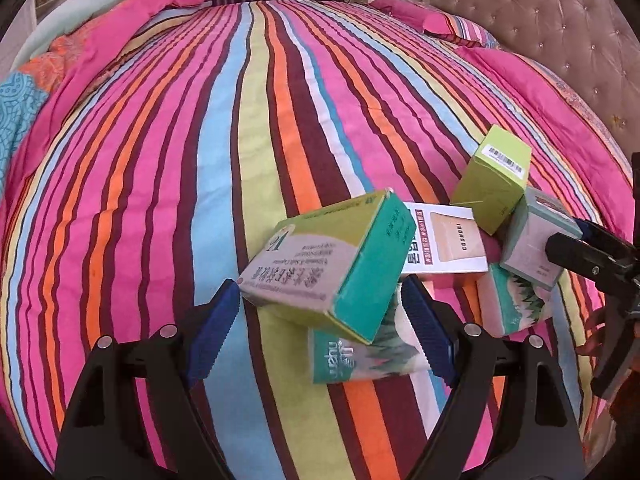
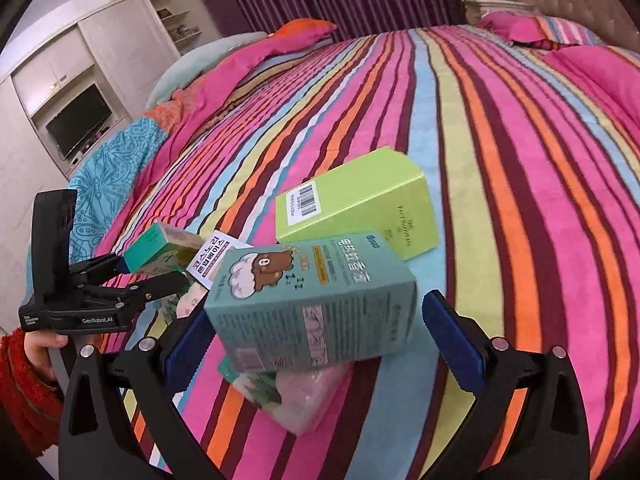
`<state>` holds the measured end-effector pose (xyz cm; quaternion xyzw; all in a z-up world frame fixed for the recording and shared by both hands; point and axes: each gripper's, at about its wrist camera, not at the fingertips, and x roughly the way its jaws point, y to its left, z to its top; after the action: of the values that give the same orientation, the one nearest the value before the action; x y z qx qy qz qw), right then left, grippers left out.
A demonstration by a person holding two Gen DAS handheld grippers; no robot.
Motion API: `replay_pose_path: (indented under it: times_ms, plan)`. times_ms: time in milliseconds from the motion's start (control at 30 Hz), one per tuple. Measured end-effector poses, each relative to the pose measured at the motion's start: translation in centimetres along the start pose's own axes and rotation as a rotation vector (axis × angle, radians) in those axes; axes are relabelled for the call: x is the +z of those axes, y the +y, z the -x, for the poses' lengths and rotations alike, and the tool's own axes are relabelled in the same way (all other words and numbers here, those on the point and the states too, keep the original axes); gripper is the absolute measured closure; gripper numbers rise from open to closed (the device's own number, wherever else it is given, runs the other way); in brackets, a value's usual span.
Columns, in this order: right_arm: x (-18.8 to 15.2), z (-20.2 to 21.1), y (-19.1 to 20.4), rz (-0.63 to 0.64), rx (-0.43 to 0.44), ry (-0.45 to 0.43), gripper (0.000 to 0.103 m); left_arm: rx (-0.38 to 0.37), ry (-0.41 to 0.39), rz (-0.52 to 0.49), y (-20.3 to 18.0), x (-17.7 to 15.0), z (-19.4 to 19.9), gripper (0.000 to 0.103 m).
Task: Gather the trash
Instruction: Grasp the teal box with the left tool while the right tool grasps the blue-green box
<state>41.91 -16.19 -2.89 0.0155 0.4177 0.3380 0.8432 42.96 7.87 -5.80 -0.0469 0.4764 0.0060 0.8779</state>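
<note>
Hovering with both grippers (image 1: 320,328) (image 2: 316,340) agape over boxes (image 1: 332,264); you've collected nothing yet, pile still on bed (image 1: 240,120).

The striped bedspread (image 1: 248,168) is soft, matt cloth, faintly napped. The green-and-teal medicine box (image 1: 332,264), the lime-green carton (image 2: 360,204) and the teal bear-printed box (image 2: 312,300) are smooth printed cardboard with a slight sheen. Gripper pads (image 1: 212,332) – ribbed blue rubber on matt black plastic. The headboard (image 1: 560,32) – tufted, glossy upholstery.
</note>
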Motion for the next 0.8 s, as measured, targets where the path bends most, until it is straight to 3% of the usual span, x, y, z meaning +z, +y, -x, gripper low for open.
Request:
replay_pose_path:
  times_ms: [167,233,333,400,500,800]
  plan:
    - [0.7,-1.9,0.3,0.015,-0.02,0.05,0.008,0.01,-0.007,0.031,0.7,0.3,-0.4,0.027]
    - [0.9,-2.2,0.5,-0.004,-0.024,0.064,0.008,0.011,-0.003,0.042,1.0,0.4,-0.5,0.054]
    - [0.8,-2.4,1.2,-0.018,-0.041,0.084,0.011,0.017,0.011,0.059,1.7,0.6,-0.6,0.07]
    - [0.6,-2.3,1.2,-0.033,-0.048,0.09,0.02,-0.015,0.021,0.095,2.5,0.8,-0.6,0.071]
    - [0.4,-1.8,1.4,-0.046,-0.073,0.076,0.02,-0.04,0.03,0.134,3.3,1.1,-0.7,0.073]
    - [0.1,0.2,2.4,-0.03,-0.12,0.041,0.02,-0.048,-0.004,0.103,2.4,1.4,0.3,0.074]
